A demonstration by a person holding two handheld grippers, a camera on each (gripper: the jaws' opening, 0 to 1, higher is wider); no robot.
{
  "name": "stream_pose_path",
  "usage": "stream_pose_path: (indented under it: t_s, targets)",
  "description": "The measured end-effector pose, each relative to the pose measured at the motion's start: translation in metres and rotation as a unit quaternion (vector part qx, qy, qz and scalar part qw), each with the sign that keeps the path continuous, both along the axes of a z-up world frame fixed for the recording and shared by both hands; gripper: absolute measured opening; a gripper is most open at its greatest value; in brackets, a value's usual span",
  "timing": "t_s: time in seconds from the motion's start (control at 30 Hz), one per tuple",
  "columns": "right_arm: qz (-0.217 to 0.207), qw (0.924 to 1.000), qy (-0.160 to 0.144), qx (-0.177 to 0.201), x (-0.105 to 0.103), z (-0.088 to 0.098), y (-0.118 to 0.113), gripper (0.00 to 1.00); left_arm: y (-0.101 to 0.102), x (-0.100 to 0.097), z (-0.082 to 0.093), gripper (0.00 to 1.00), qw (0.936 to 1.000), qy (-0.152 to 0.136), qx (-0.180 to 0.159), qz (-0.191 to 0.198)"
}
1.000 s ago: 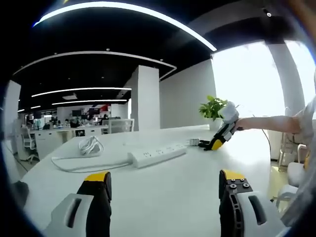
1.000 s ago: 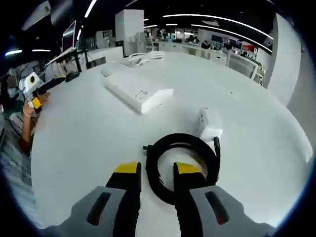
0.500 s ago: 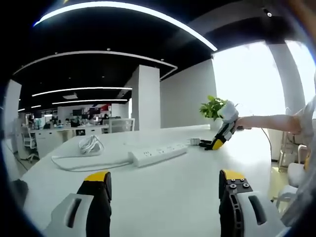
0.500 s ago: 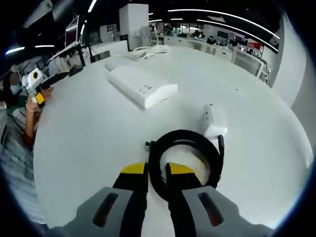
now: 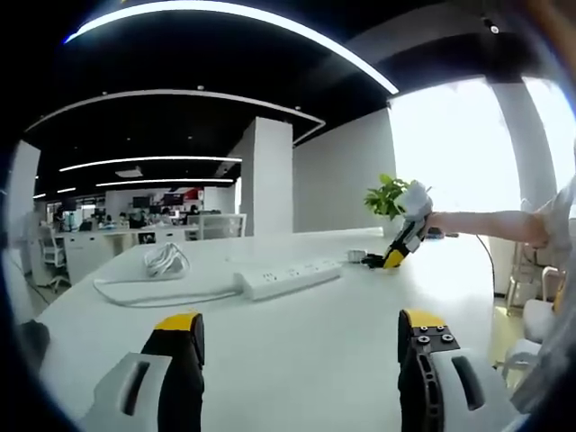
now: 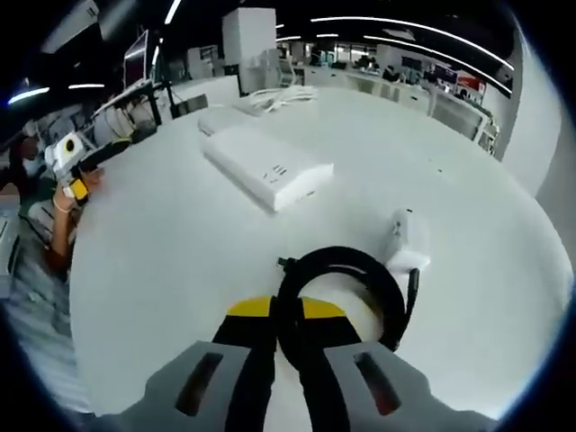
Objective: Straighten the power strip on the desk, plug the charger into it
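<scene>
Right gripper view: the black coiled cable (image 6: 360, 279) is pinched by the right gripper (image 6: 286, 310), the white power strip (image 6: 266, 167) lying farther off, while the left gripper (image 5: 297, 328) is held with jaws spread wide.

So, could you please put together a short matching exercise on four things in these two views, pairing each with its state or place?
Things:
1. power strip
2. black cable coil
3. left gripper
4. charger

States or places:
A. jaws wide apart above the desk
B. lying flat mid-desk, sockets up
C. pinched between the right gripper's yellow-tipped jaws
D. white block touching the coil's far side

Pairs: 1-B, 2-C, 3-A, 4-D
</scene>
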State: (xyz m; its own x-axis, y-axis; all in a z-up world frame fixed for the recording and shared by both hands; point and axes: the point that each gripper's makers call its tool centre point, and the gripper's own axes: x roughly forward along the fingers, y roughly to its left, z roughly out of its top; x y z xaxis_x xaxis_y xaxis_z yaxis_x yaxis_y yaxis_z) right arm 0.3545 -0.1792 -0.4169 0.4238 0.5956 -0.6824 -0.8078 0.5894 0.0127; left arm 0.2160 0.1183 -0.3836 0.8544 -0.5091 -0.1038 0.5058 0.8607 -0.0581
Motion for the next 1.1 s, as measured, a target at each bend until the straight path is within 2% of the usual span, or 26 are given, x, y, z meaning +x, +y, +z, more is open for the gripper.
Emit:
stream_pose_path:
  t_s: [0.2, 0.37, 0.47, 0.53, 0.73, 0.83, 0.9, 0.97, 1.1]
  targets:
    - [-0.008, 0.9991, -0.022, 0.035, 0.001, 0.017, 0.006, 0.06, 0.001, -0.002, 0.0, 0.9, 1.0, 0.0, -0.003, 0.003]
    - [-0.015, 0.9969, -0.064, 0.045, 0.004, 0.031, 0.013, 0.06, 0.003, -0.003, 0.0, 0.9, 1.0, -0.001, -0.005, 0.006]
    - [-0.02, 0.9943, -0.08, 0.068, 0.005, 0.042, 0.019, 0.05, 0.003, -0.003, 0.0, 0.9, 1.0, 0.0, -0.003, 0.005]
    - [-0.026, 0.9916, -0.101, 0.076, 0.008, 0.05, 0.022, 0.05, 0.003, -0.003, 0.0, 0.9, 1.0, -0.001, -0.004, 0.005]
    - [-0.05, 0.9763, -0.162, 0.134, 0.017, 0.079, 0.035, 0.05, 0.003, -0.005, 0.0, 0.89, 1.0, -0.001, -0.008, 0.006]
    - [-0.06, 0.9639, -0.206, 0.157, 0.022, 0.097, 0.041, 0.05, 0.002, -0.005, 0.003, 0.89, 1.0, -0.005, -0.005, 0.002]
    - [-0.065, 0.9553, -0.22, 0.187, 0.025, 0.109, 0.046, 0.05, 0.002, -0.002, 0.002, 0.89, 1.0, -0.002, 0.007, 0.0]
    - [-0.065, 0.954, -0.224, 0.188, 0.025, 0.112, 0.049, 0.05, 0.002, -0.002, 0.004, 0.89, 0.9999, -0.002, 0.015, -0.001]
    - [-0.066, 0.947, -0.243, 0.2, 0.026, 0.119, 0.058, 0.05, 0.004, -0.001, 0.01, 0.89, 0.9999, -0.009, 0.011, 0.0]
